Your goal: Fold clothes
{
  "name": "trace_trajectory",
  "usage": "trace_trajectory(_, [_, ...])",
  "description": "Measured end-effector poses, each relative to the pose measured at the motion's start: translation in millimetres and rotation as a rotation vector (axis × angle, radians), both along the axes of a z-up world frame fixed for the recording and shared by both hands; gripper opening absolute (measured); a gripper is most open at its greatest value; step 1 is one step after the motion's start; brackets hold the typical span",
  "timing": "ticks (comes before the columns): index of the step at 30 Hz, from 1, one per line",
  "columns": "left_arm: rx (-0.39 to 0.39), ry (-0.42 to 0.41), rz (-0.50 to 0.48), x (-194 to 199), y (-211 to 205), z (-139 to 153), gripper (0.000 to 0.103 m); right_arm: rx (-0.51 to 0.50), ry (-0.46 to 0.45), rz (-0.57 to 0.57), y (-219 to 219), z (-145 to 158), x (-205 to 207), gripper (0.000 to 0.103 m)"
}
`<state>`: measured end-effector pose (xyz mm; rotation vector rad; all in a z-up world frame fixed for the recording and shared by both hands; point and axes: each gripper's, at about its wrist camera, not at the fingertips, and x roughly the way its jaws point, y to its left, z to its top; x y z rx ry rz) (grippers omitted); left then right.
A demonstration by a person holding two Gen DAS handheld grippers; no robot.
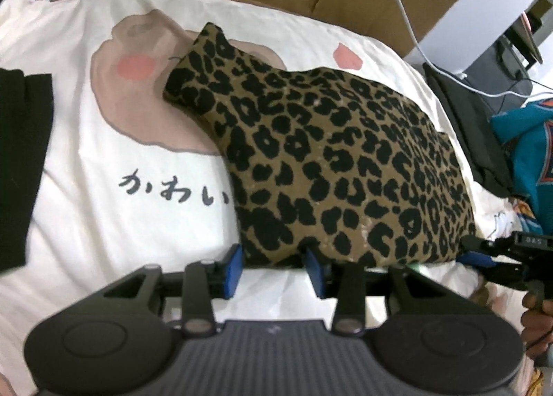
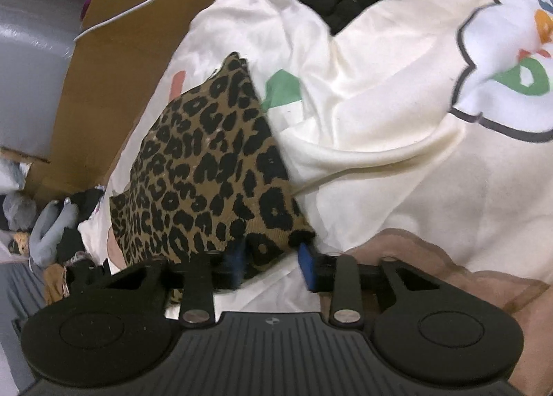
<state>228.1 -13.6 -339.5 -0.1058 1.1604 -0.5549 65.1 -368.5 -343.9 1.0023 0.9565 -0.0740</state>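
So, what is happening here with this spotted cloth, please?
A person is folding a leopard-print garment with two handheld grippers. It lies on a cream printed blanket. The left gripper has its blue fingers on either side of the near edge, and the right gripper does the same at the other near corner. Neither looks clamped tight. A black garment lies on the blanket to the left.
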Motion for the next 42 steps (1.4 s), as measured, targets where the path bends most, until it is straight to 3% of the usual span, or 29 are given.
trace_trajectory(2, [-0.016, 0.005, 0.007, 1, 2, 0, 0.042, 0.007, -0.017, -0.009, -2, 2, -2, 0.019])
trace_trajectory(6, [-0.086, 0.015, 0.048, 3, 11, 1, 0.042, 0.024, -0.078, -0.026, -2, 11, -7, 0.016])
trace_trajectory(13, [-0.121, 0.03, 0.074, 7, 13, -7, 0.042, 0.12, -0.067, -0.059, 0, -11, -6, 0.026])
trace_trajectory(20, [-0.216, 0.058, 0.126, 8, 25, -12, 0.042, 0.164, -0.084, -0.118, 3, -19, 0, 0.028])
trace_trajectory(25, [-0.212, 0.042, 0.099, 8, 17, -16, 0.046, 0.129, -0.128, -0.17, 4, -12, -6, 0.029])
trace_trajectory(31, [-0.232, 0.045, 0.095, 9, 18, -18, 0.044, 0.172, -0.104, -0.215, 7, -24, -7, 0.032])
trace_trajectory(34, [-0.226, 0.036, 0.084, 9, 17, -20, 0.041, 0.189, -0.099, -0.23, 6, -27, -7, 0.034])
trace_trajectory(36, [-0.207, 0.024, 0.078, 9, 14, -20, 0.033, 0.194, -0.099, -0.237, 5, -28, -5, 0.033])
trace_trajectory(39, [-0.193, 0.039, 0.08, 14, 11, -21, 0.014, 0.203, -0.095, -0.237, 5, -27, -2, 0.02])
trace_trajectory(42, [-0.173, 0.016, 0.064, 14, 9, -12, 0.01, 0.206, -0.097, -0.219, 5, -23, -3, 0.015])
